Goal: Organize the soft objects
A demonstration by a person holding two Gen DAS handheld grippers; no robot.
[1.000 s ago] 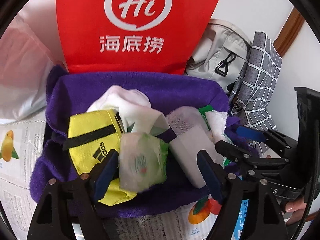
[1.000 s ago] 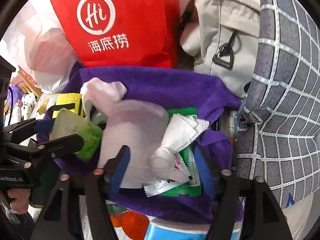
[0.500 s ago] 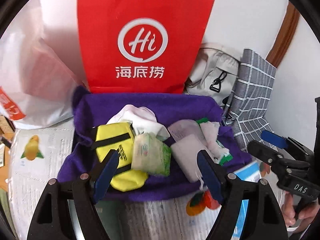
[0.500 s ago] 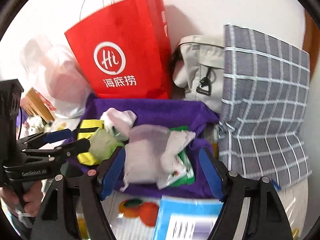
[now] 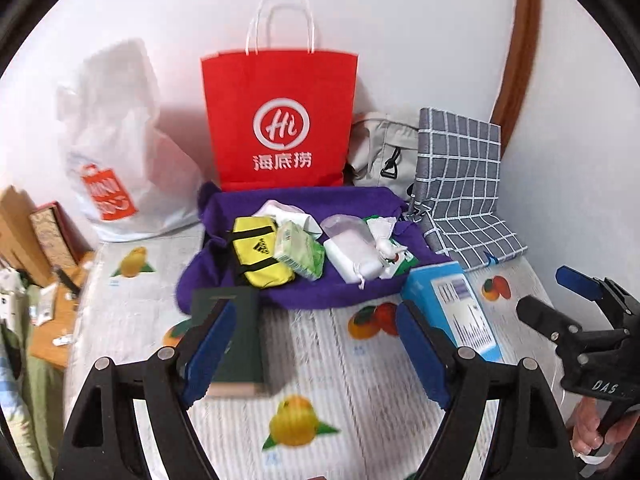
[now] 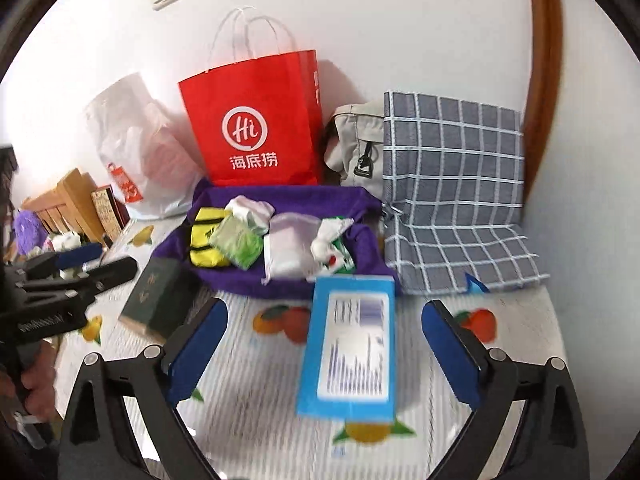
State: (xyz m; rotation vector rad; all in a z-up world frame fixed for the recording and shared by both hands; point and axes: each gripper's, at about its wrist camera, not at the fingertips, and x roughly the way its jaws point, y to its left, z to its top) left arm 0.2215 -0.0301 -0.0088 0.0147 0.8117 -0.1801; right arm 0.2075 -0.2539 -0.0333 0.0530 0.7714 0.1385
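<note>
Leftmost, at about nine o'clock in the left wrist view, a white plastic bag (image 5: 120,152) with an orange print leans against the wall. At twelve o'clock stands a red paper bag (image 5: 280,120) with white handles, and just in front of it a purple towel (image 5: 320,292) lies spread on the counter (image 5: 320,380), which is covered with a fruit-printed sheet. On the towel, from left to right, sit a yellow pouch (image 5: 258,254) with black straps, a green tissue pack (image 5: 298,250) touching it, a white crumpled cloth (image 5: 280,210) behind both, a pale drawstring pouch (image 5: 352,254), and a white-and-green sachet (image 5: 394,252) at the towel's right side. A dark green book (image 5: 236,340) lies at the towel's near left corner, a blue box (image 5: 456,304) at its near right corner. At two o'clock a beige backpack (image 5: 380,148) and a grey checked cushion (image 5: 460,176) rest against the wall.

Both tools hover above the counter, apart from the soft things. The left tongs (image 5: 316,352) are released, blue pads spread wide with nothing between them; the book shows behind the left pad. The right tongs (image 6: 324,344) are likewise released, spread either side of the blue box (image 6: 352,344) without touching it.
</note>
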